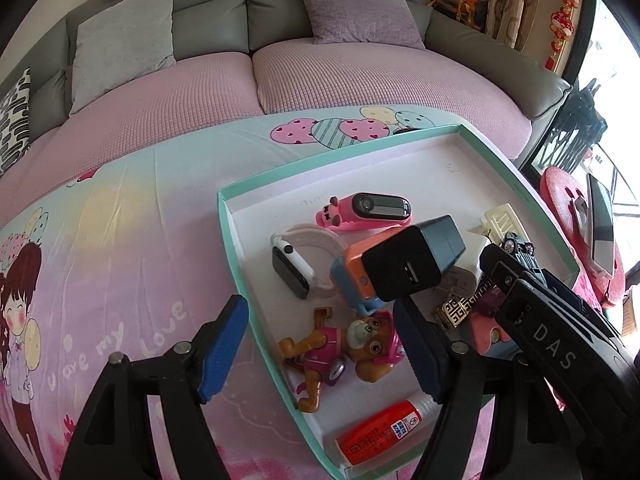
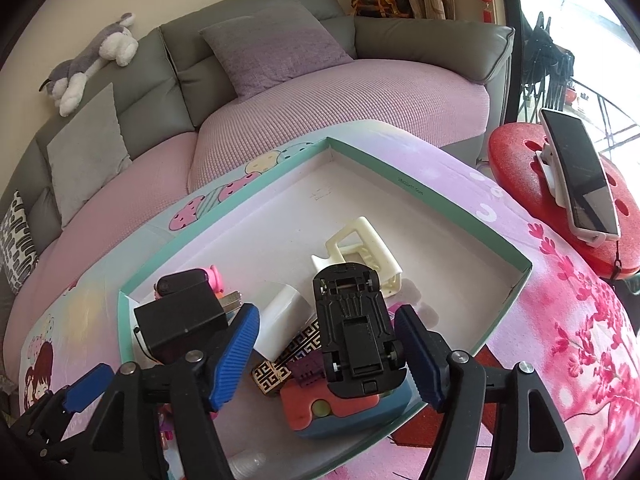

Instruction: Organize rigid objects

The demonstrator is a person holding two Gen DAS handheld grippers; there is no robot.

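Right claw [image 2: 328, 354] spread, pads clear of upturned toy car [image 2: 356, 328] lying on pile in teal tray [image 2: 516, 280]. Left claw [image 1: 324, 354] spread too, empty, straddling tray wall beside pup figure [image 1: 340, 346]. Probably released there for gathering.

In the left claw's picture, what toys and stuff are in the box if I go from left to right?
Watch → puppy toy → black charger → cream plastic clip
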